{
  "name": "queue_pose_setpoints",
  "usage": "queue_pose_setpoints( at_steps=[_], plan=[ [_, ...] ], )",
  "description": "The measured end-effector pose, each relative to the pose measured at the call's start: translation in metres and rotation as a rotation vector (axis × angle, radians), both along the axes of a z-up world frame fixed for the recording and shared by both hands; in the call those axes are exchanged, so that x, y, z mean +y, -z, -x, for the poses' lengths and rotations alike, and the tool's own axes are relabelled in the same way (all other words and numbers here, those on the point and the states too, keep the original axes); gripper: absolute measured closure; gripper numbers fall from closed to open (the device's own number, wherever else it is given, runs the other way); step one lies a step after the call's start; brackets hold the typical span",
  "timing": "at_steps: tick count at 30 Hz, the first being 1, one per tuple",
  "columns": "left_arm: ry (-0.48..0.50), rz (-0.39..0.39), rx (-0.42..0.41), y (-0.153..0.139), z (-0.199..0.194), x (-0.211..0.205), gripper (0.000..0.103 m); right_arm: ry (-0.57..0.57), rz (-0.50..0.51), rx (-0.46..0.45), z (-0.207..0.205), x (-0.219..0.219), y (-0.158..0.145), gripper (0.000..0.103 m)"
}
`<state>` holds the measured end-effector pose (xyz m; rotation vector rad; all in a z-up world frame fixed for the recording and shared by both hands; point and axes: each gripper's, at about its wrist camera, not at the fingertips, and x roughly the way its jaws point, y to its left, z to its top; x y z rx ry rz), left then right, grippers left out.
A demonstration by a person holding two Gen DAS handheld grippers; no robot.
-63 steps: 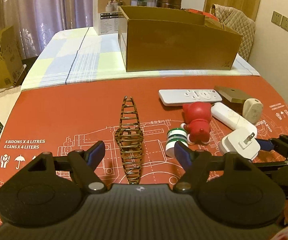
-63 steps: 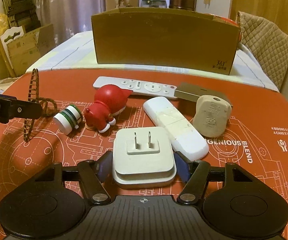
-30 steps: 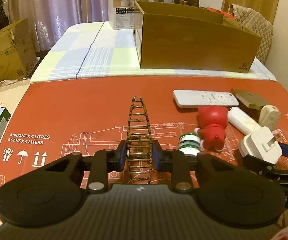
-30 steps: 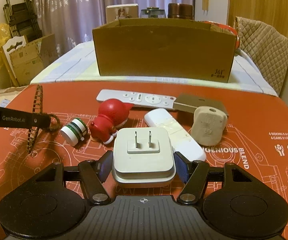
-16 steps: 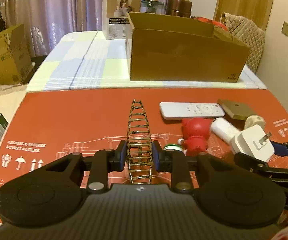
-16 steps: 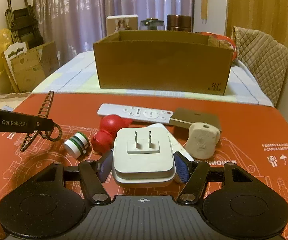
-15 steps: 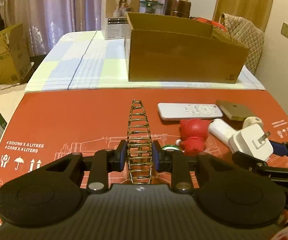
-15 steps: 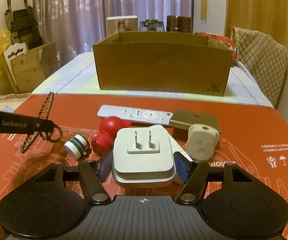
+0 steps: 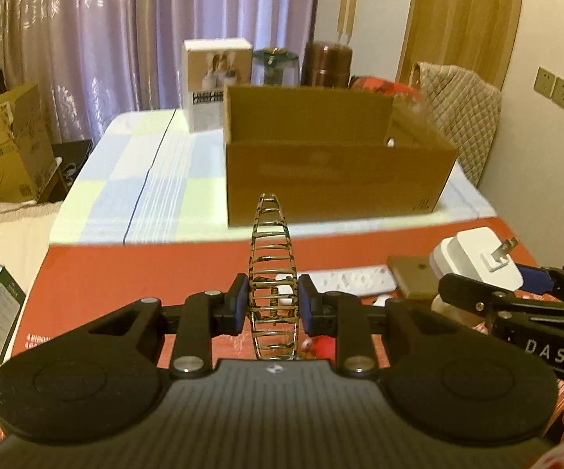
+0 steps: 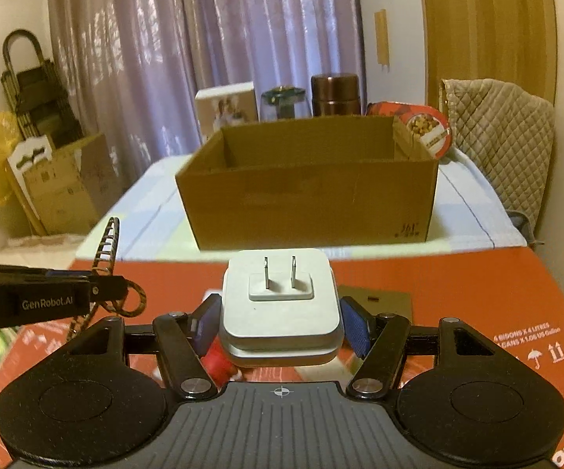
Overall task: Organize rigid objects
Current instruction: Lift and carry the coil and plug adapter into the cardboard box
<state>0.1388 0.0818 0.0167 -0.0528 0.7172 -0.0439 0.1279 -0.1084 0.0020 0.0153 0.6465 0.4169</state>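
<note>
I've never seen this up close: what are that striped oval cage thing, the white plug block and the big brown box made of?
Oval cage clip: looks like thin metal wire with a striped, slightly glossy finish; rungs and a small spring show. White plug adapter: smooth matte plastic with two shiny metal prongs. Box: plain brown cardboard, dull, with folded flaps.

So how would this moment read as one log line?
left gripper: shut on hair clip | right gripper: shut on charger plug | both lifted | box ahead
</note>
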Motion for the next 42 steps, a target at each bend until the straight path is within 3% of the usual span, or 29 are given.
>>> queue_pose_setpoints(
  at_steps=[12,21,25,31,42],
  plan=[
    [0.087,0.030,0.013,-0.034,-0.039,-0.015,0.081,-0.006,-0.003,0.010,-0.052,-0.025,-0.043,0.042],
    [0.120,0.032,-0.010,-0.068,-0.107,-0.016,0.081,-0.026,0.055,-0.008,-0.135,-0.036,-0.067,0.042],
    [0.128,0.031,-0.027,-0.078,-0.150,-0.017,0.081,-0.022,0.076,0.045,-0.182,-0.035,-0.065,0.042],
    [0.110,0.082,-0.006,-0.071,-0.205,-0.015,0.081,0.032,0.062,0.122,-0.241,-0.040,-0.057,0.042],
    [0.103,0.077,0.046,-0.033,-0.247,-0.019,0.081,0.020,0.059,0.156,-0.278,-0.032,-0.030,0.042]
  ],
)
